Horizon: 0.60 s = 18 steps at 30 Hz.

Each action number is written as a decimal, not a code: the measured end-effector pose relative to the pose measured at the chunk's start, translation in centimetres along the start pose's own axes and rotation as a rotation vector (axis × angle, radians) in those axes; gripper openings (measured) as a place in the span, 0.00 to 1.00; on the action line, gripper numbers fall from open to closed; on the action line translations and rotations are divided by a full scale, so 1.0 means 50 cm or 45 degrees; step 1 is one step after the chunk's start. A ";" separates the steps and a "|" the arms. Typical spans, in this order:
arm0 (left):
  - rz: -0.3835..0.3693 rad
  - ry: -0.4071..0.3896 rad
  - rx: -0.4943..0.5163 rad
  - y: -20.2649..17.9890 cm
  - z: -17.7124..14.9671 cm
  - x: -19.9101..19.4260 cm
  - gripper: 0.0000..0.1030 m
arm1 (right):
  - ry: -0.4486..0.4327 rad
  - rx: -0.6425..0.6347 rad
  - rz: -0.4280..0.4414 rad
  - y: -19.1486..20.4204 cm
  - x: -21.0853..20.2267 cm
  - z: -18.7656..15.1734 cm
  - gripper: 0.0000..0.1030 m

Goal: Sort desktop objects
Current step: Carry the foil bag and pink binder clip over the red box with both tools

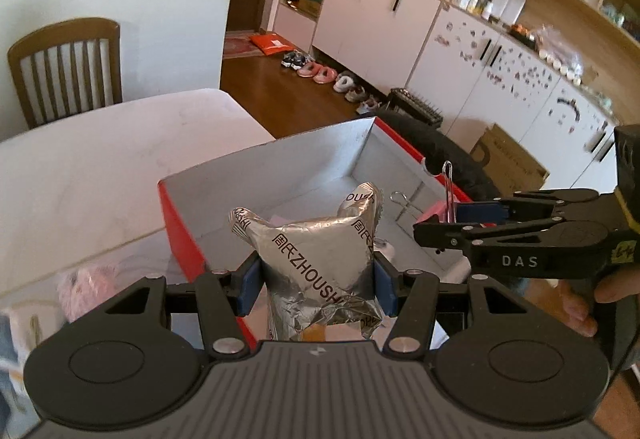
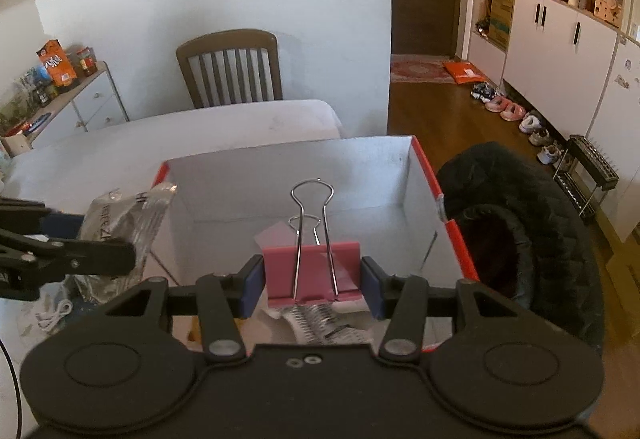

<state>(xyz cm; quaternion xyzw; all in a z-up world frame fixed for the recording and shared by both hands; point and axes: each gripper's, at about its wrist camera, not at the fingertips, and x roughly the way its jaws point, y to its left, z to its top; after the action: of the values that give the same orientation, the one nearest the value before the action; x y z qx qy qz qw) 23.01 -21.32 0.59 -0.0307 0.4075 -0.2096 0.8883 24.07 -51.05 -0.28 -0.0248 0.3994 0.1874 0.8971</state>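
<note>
The left gripper (image 1: 316, 281) holds a silver foil packet (image 1: 320, 259) with black printed letters between its two blue pads, which press on the sides of the packet, so the claw is closed on it at a middle width. The packet stands above the near edge of an open box (image 1: 352, 155), red on the outside and white inside, which sits on a pale table (image 1: 100, 167). The right gripper (image 2: 314, 285) holds a large pink binder clip (image 2: 314, 271); its blue pads touch both ends of the clip body, and the silver wire handles of the clip point up and away from the camera. This clip is over the inside of the same box (image 2: 400, 175), near its right wall. In the left wrist view the right gripper (image 1: 440, 227) comes in from the right with the clip (image 1: 438, 209), just beside the packet. A wooden chair (image 2: 232, 67) stands behind the table, and a black jacket (image 2: 532, 235) lies to the right of the box.
</note>
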 end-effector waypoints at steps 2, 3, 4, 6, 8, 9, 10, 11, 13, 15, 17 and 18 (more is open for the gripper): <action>0.011 0.013 0.025 -0.003 0.011 0.025 0.54 | 0.023 0.010 0.014 -0.013 0.016 0.004 0.49; 0.018 0.020 0.038 -0.005 0.016 0.037 0.54 | 0.028 0.011 0.011 -0.018 0.022 0.005 0.49; 0.028 0.031 0.059 -0.007 0.021 0.051 0.54 | 0.035 0.008 0.005 -0.024 0.029 0.007 0.49; 0.044 0.056 0.084 -0.009 0.025 0.077 0.54 | 0.047 0.002 0.002 -0.031 0.044 0.011 0.49; 0.064 0.087 0.104 -0.011 0.028 0.105 0.54 | 0.061 -0.001 -0.002 -0.036 0.060 0.016 0.49; 0.071 0.100 0.115 -0.012 0.030 0.115 0.54 | 0.071 -0.002 -0.001 -0.038 0.071 0.019 0.49; 0.080 0.115 0.135 -0.013 0.030 0.129 0.54 | 0.078 0.002 -0.009 -0.040 0.081 0.021 0.49; 0.092 0.127 0.156 -0.015 0.028 0.138 0.54 | 0.088 0.003 -0.014 -0.042 0.092 0.024 0.49; 0.117 0.153 0.201 -0.017 0.026 0.158 0.54 | 0.111 0.016 -0.010 -0.045 0.114 0.028 0.49; 0.132 0.184 0.216 -0.016 0.024 0.174 0.54 | 0.129 0.010 -0.009 -0.044 0.135 0.032 0.49; 0.144 0.215 0.220 -0.014 0.023 0.191 0.54 | 0.142 -0.022 -0.017 -0.040 0.151 0.034 0.49; 0.145 0.227 0.223 -0.015 0.022 0.197 0.54 | 0.153 -0.044 -0.025 -0.036 0.161 0.036 0.49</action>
<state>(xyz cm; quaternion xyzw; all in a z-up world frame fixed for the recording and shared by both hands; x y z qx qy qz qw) 29.29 -26.07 -5.51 0.0890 0.4660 -0.1955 0.8583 30.91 -49.84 -5.09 -0.0554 0.4491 0.1837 0.8727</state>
